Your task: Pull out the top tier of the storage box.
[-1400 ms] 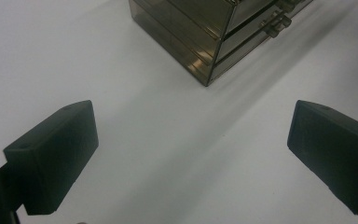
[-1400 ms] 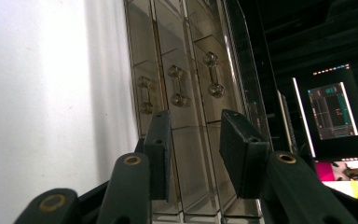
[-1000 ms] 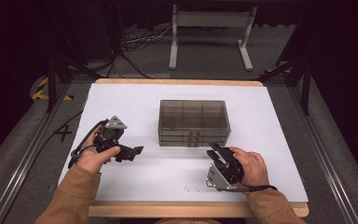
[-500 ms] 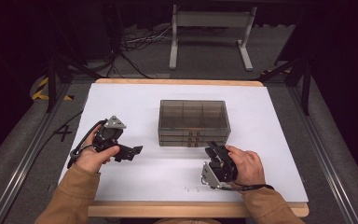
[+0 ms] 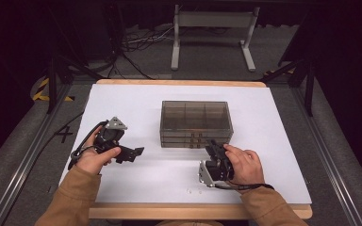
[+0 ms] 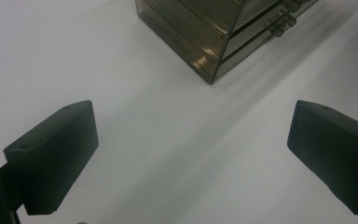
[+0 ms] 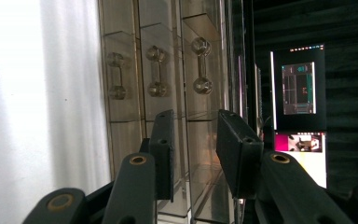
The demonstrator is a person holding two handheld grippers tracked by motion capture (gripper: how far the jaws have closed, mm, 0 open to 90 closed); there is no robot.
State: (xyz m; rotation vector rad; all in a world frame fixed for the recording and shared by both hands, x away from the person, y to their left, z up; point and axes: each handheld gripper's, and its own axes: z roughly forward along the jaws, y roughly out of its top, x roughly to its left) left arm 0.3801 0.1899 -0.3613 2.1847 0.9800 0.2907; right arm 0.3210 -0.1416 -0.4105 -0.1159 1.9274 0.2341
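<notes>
Your smoky drawer box (image 5: 195, 123) sits mid-table (image 5: 283, 141), drawers shut, its top compartments apparently bare. Your right gripper (image 7: 193, 140) lies rolled on its side just before the drawer handles (image 7: 156, 71) — jaws partly parted, gripping nothing. Your left gripper (image 6: 191, 154) hovers over the table, jaws wide and holding nothing; the box corner stands ahead of its fingers (image 6: 56, 154), white tabletop between.

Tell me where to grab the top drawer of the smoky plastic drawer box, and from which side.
Take the top drawer's handle with the right tool, coming from the front face of the drawer box: the bar stands off on two knobs, so the jaws can close across it.
</notes>
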